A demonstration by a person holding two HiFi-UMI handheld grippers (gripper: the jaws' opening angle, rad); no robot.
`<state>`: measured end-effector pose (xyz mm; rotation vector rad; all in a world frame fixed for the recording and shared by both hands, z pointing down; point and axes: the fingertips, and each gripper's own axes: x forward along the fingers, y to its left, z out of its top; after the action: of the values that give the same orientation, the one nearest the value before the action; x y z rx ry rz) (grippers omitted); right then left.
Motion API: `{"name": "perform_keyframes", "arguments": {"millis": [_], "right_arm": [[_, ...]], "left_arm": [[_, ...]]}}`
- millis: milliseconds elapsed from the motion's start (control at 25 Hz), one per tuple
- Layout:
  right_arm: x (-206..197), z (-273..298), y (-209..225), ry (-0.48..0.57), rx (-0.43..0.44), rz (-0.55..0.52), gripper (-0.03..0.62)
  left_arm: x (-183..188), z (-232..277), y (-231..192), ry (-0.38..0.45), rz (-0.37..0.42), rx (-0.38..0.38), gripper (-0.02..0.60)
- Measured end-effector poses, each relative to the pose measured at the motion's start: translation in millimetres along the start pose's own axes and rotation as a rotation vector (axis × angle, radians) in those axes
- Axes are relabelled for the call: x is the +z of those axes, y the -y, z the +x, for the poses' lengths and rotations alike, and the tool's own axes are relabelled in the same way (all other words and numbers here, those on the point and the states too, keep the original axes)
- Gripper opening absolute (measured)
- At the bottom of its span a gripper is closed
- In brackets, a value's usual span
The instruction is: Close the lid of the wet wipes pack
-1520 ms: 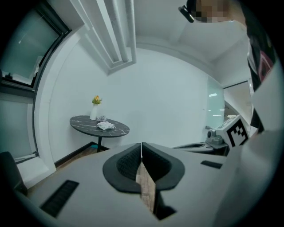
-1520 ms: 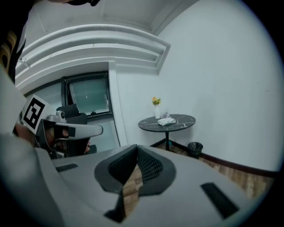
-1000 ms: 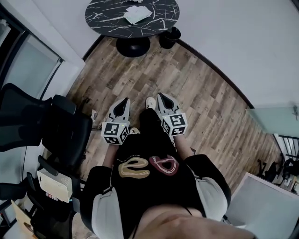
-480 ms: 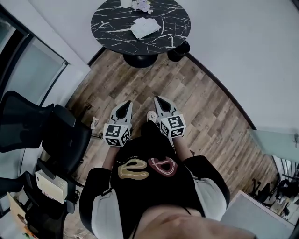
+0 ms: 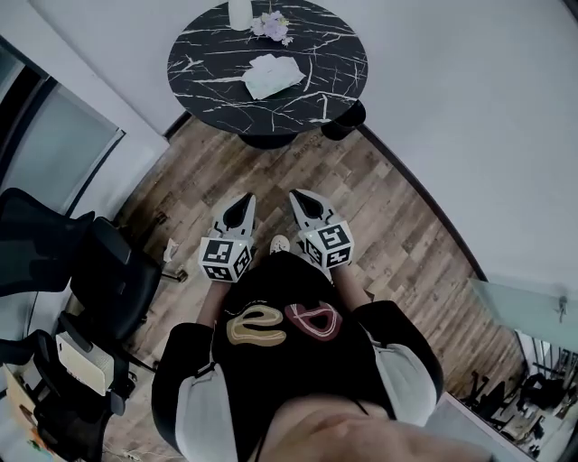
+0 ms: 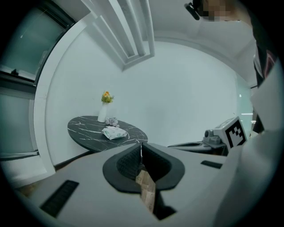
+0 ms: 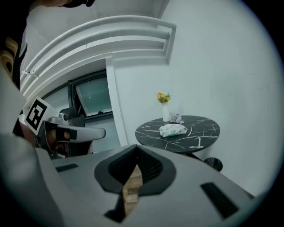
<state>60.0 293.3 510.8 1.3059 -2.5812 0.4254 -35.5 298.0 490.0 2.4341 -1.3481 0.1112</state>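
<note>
Both tools are idle. Left gripper: jaws pressed together, nothing between them. Right gripper: same, jaws together and empty. They're held low in front of the person's torso, side by side, tips pointing ahead toward the table. That reads as a carry pose for the walk-up, not a working pose. Neither is anywhere near reach.

Wet wipes pack lies flat near the middle of the round black marble-look table, well apart from both grippers, with wood floor between. A vase and a small purple sprig sit behind the pack at the far edge, so the near side looks like the free approach.

Lid state: too small to tell from here.

My read: task not started. Next is to close the gap, then press the flap down, probably using shut jaws as a pusher.
</note>
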Motion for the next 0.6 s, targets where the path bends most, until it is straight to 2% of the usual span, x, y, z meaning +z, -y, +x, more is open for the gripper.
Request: {"name": "perform_keyframes", "arguments": {"millis": [240,600], "right_arm": [[5.4,7.7,33.7,-0.007,0.039,0.003,0.011],[-0.1,4.0,53.2,-0.015,0.046,0.043,0.011]], "left_arm": [[-8.0,35.3,7.7,-0.034,-0.046,0.025,0.021],[-14.9,55.9,11.8,-0.067,-0.051,0.038,0.021]]}}
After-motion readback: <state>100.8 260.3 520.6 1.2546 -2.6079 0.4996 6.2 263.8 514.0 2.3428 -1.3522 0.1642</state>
